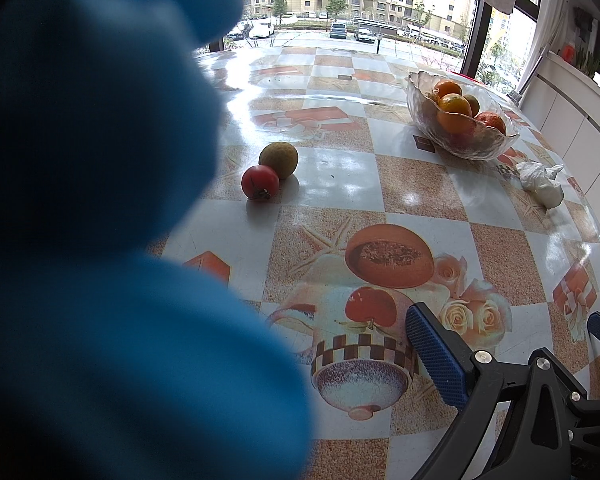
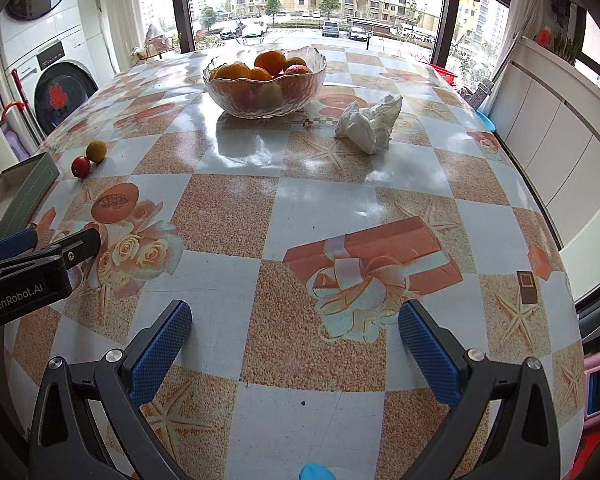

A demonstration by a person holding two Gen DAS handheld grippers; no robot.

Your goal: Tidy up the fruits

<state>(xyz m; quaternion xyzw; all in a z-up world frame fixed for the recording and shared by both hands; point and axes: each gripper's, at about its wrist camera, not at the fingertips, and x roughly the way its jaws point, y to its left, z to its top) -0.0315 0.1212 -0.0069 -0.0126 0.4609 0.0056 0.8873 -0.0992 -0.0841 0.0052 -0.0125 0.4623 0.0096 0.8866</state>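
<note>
A red tomato point(image 1: 260, 183) and a yellow-green round fruit point(image 1: 279, 159) lie touching on the table; both also show in the right wrist view, the tomato point(image 2: 81, 166) and the round fruit point(image 2: 96, 151). A glass bowl point(image 1: 420, 120) holds several oranges point(image 1: 454, 110); it also shows in the right wrist view point(image 2: 260, 104). In the left wrist view a blurred blue glove point(image 1: 100, 220) hides the left half, and only the right gripper's fingers point(image 1: 436, 356) show at lower right. My right gripper point(image 2: 295, 346) is open and empty over the table. My left gripper point(image 2: 56, 242) shows at the left edge, fingers close together.
A crumpled white tissue point(image 2: 370, 126) lies right of the bowl. An open grey box point(image 2: 24, 188) sits at the table's left edge. A washing machine point(image 2: 56, 92) stands at far left, white cabinets point(image 2: 552, 152) along the right.
</note>
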